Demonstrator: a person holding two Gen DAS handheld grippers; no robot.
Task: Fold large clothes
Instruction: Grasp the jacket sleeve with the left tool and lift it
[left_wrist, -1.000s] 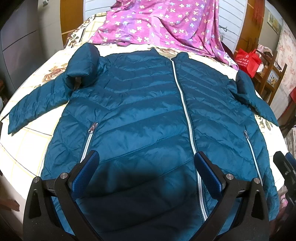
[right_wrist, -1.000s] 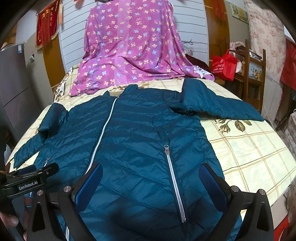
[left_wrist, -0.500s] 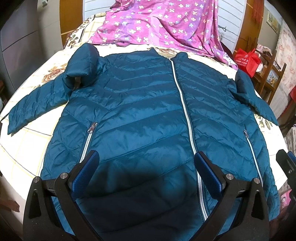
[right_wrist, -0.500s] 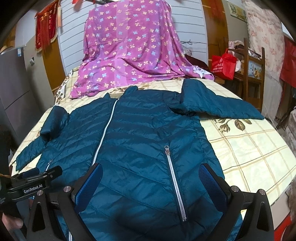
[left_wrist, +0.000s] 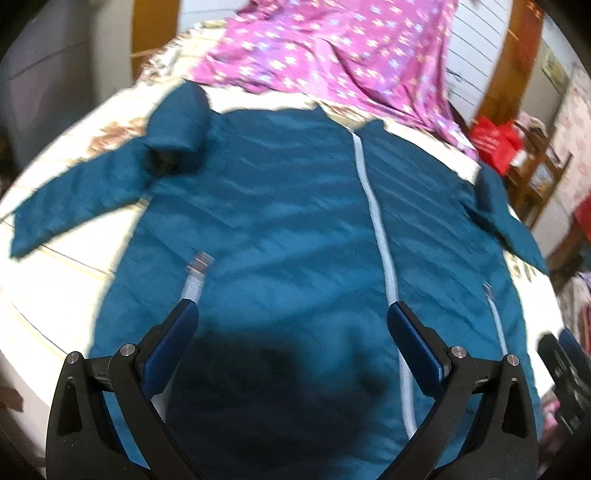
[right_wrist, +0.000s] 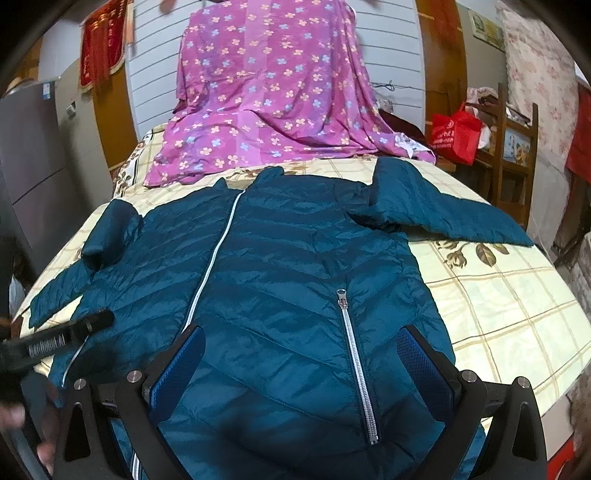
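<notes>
The left gripper (left_wrist: 291, 325) points forward over the lower front of the teal puffer jacket (left_wrist: 280, 229), its two blue-padded fingers (left_wrist: 171, 343) spread wide with nothing between them; this view is smeared by motion blur. From the right wrist view the same tool shows at the left edge as a black bar (right_wrist: 55, 338) lying across the jacket's hem corner, with part of a hand (right_wrist: 14, 417) below it, blurred. The jacket lies face up and zipped on a bed (right_wrist: 498, 314) with a cream checked cover. Going left to right: one sleeve (right_wrist: 85, 269) angled outward and bent at the shoulder, a pocket zipper (left_wrist: 195, 280), the long white centre zipper (right_wrist: 212, 266), a second pocket zipper (right_wrist: 356, 365), then the other sleeve (right_wrist: 439, 206) stretched to the side. The right gripper (right_wrist: 299, 354) hovers above the jacket's right half, jaws likewise fully parted and empty, the pocket zipper running between them. Beyond the collar lies a purple flowered cloth (right_wrist: 273, 92); further right, a red bag (right_wrist: 456, 136).
</notes>
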